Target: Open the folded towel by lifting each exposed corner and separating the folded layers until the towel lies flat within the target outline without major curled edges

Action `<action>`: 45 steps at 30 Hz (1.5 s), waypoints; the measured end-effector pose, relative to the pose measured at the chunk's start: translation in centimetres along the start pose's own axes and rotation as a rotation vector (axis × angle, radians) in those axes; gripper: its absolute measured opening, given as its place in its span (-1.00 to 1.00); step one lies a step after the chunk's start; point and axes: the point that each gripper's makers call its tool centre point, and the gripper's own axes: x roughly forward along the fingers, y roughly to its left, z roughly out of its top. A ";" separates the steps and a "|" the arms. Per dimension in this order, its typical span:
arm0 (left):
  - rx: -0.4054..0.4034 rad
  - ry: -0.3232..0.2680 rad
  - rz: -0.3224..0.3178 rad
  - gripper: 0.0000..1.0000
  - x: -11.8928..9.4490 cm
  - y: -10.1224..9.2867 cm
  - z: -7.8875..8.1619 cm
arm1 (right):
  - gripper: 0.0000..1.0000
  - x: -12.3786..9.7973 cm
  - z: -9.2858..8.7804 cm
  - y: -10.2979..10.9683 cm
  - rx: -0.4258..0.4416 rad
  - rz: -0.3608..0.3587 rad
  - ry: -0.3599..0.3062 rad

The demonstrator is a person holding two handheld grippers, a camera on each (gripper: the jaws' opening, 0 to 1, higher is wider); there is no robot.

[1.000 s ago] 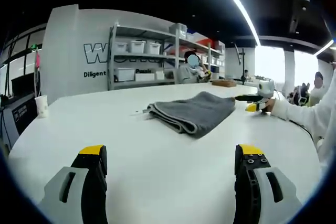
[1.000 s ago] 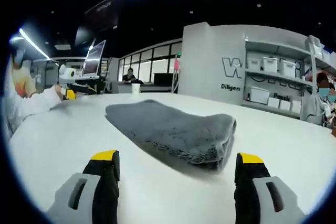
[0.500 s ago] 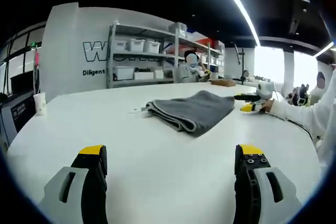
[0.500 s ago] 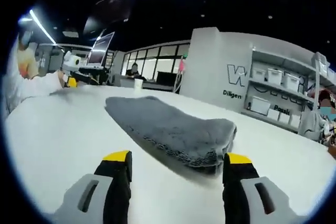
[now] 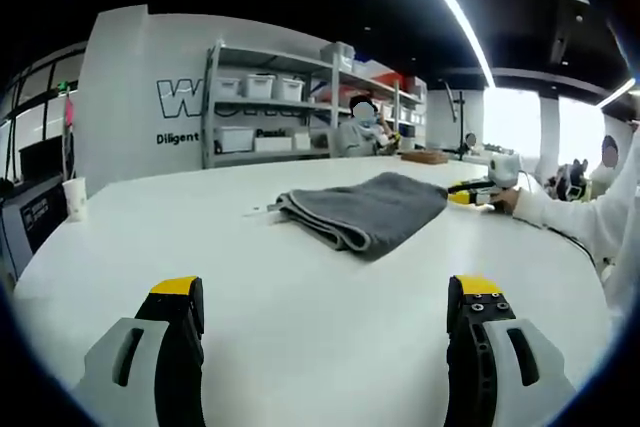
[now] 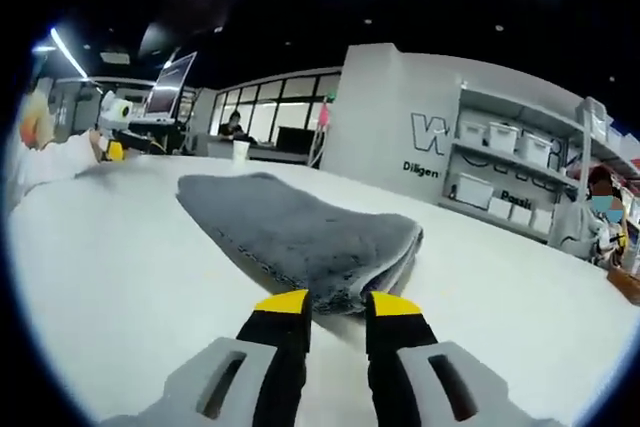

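I read this as the very start of the unfolding: the grey towel [image 6: 300,237] lies folded on the white counter [image 5: 300,317], layers stacked and no corner lifted yet. My right tongs [image 6: 338,307] sit low at the towel's near folded end, the yellow-tipped jaws drawn in to a narrow slot with the towel's edge just beyond the tips. Whether they have already nipped a fold of cloth I cannot tell from this angle; the tips look to sit at the edge, not clearly on it. My left tongs [image 5: 322,297] are spread wide and hold nothing, well back from the towel on its opposite side, pointing toward it across bare counter. In the left gripper view the right tongs show as a small yellow-tipped tool [image 5: 470,192] at the towel's far end, held by a sleeved arm. Next, I judge, I need to catch only the top layer at that end and peel it up and away from the stack.
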 end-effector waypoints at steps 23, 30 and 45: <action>0.007 -0.005 -0.007 0.99 0.1 -0.1 0.3 | -1.00 -0.3 -0.8 1.1 0.076 0.030 0.059; 0.009 -0.005 -0.005 0.99 0.1 -0.3 0.4 | -1.00 -0.3 -0.5 2.8 0.067 0.083 0.066; 0.010 -0.001 -0.003 0.99 0.1 -0.4 0.2 | -1.00 -0.3 0.6 7.8 0.018 0.294 0.025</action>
